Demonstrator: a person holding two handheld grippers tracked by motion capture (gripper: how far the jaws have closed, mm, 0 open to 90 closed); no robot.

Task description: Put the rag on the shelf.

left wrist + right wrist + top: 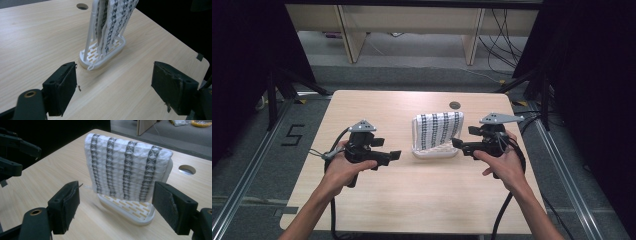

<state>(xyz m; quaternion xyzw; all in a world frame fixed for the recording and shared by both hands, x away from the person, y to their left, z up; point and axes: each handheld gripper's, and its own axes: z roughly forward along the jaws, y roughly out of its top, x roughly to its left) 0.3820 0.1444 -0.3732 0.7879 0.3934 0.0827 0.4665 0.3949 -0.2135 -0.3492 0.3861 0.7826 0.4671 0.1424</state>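
Observation:
A white cloth with dark patterned stripes (439, 128) (110, 22) (126, 167) hangs over a small white rack (434, 152) (110, 53) (130, 211) near the middle of the wooden table (412, 190). My left gripper (395, 155) (113, 87) is held left of the rack, open, with nothing between its jaws. My right gripper (458, 144) (116, 207) is just right of the rack, open and empty, its jaws facing the cloth's broad side. Neither gripper touches the cloth.
A round cable hole (455, 105) (187, 169) lies in the table behind the rack. Beyond the table stand wooden furniture legs (352, 40) and loose cables (502, 45) on the floor. Dark stands flank both sides. A "5" (293, 135) is marked on the floor at left.

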